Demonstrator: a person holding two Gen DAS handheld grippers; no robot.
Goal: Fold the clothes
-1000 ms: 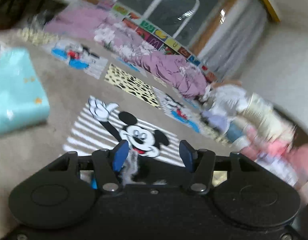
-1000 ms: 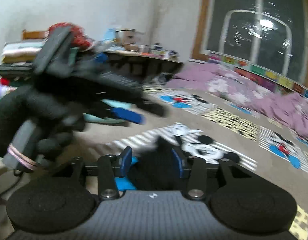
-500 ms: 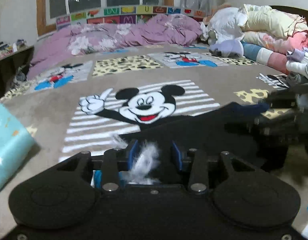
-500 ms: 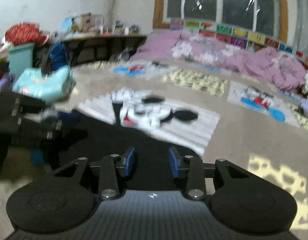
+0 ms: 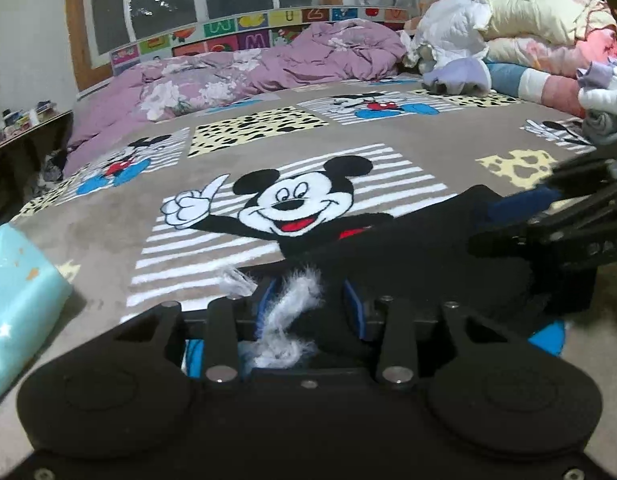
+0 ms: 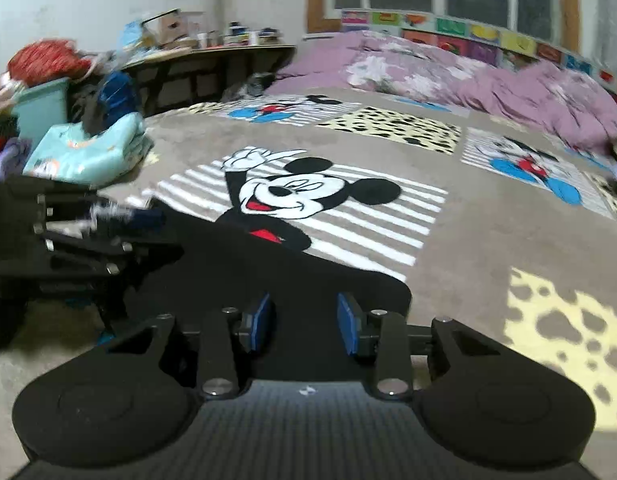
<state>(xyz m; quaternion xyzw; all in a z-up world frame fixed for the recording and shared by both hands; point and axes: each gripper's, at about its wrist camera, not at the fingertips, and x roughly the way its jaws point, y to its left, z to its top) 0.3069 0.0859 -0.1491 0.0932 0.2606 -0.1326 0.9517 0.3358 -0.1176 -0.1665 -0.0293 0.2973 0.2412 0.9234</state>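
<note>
A black garment [image 5: 408, 252] lies spread on the Mickey Mouse bedspread [image 5: 292, 208], with a white frayed drawstring [image 5: 286, 320] at its near edge. My left gripper [image 5: 310, 306] is part-closed around that edge and the drawstring. My right gripper [image 6: 304, 320] grips the garment's [image 6: 268, 280] other near edge between its blue pads. Each gripper shows in the other's view, the right one [image 5: 556, 224] at the garment's right side and the left one [image 6: 80, 232] at its left side.
A folded light-blue garment [image 5: 16, 284] lies at the left; it also shows in the right wrist view [image 6: 92, 152]. A purple duvet [image 5: 248, 72] lies along the far side. Folded quilts and clothes [image 5: 540, 40] pile at the right. A cluttered shelf [image 6: 188, 64] stands at the far left.
Both grippers swung down from mid-air and laid the black garment flat on the bedspread. The views steadied and now face the window.
</note>
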